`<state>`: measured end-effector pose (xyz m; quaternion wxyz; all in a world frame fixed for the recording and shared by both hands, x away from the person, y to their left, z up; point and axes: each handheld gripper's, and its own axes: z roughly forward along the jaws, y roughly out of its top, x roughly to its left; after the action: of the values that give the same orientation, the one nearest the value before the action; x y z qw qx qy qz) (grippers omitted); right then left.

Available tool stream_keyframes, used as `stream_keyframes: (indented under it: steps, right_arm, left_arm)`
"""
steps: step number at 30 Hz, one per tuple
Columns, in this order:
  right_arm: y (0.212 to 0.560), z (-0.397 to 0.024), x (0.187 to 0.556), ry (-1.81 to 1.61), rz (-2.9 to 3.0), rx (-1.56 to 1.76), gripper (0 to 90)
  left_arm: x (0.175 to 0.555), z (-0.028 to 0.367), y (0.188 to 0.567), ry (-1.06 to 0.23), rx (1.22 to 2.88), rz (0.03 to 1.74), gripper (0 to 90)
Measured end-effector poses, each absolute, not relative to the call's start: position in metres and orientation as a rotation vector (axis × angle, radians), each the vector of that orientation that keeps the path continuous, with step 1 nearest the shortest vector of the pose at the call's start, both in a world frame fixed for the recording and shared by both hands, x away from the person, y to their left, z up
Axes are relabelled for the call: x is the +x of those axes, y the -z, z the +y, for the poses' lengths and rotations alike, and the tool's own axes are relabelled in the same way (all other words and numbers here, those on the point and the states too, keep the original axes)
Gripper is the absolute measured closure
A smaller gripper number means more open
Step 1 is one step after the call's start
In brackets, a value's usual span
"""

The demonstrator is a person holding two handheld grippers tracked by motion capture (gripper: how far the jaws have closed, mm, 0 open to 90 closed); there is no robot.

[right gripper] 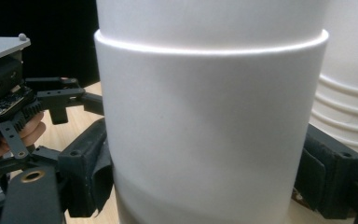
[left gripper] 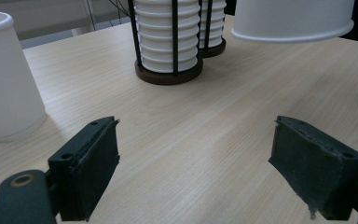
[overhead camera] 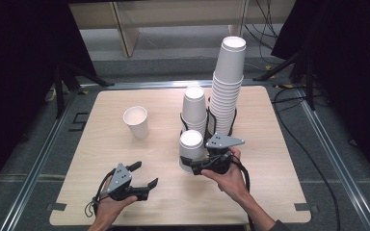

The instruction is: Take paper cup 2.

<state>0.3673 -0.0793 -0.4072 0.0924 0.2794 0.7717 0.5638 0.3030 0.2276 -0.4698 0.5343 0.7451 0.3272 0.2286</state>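
My right gripper (overhead camera: 192,166) is shut on a white paper cup (overhead camera: 191,147) that is bottom-up, just in front of the stacks. Its pads (right gripper: 91,175) press the cup's wall (right gripper: 209,140) from both sides. From the left gripper view the cup's rim (left gripper: 293,25) hangs above the table. My left gripper (overhead camera: 145,174) stands open near the front edge, with bare wood between its fingers (left gripper: 91,163). A single cup (overhead camera: 136,121) stands mouth up at mid-left, and its wall (left gripper: 4,84) rises left of my left jaw.
Two stacks of bottom-up cups stand in black wire holders: a tall one (overhead camera: 227,82) and a shorter one (overhead camera: 194,109), seen also as the nearer stack (left gripper: 168,37) and the farther stack (left gripper: 212,23). The wooden table (overhead camera: 125,149) ends close behind my hands. Cables lie on the floor at the right.
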Motion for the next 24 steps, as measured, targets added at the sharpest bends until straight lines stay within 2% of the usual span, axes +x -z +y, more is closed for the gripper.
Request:
stream_keyframes:
  steps: [24]
  right_arm:
    - [0.421,-0.055,0.361,-1.639,2.353,0.755,17.9]
  left_arm:
    - [0.3,0.223,0.469,-0.52,1.779,0.732,14.4]
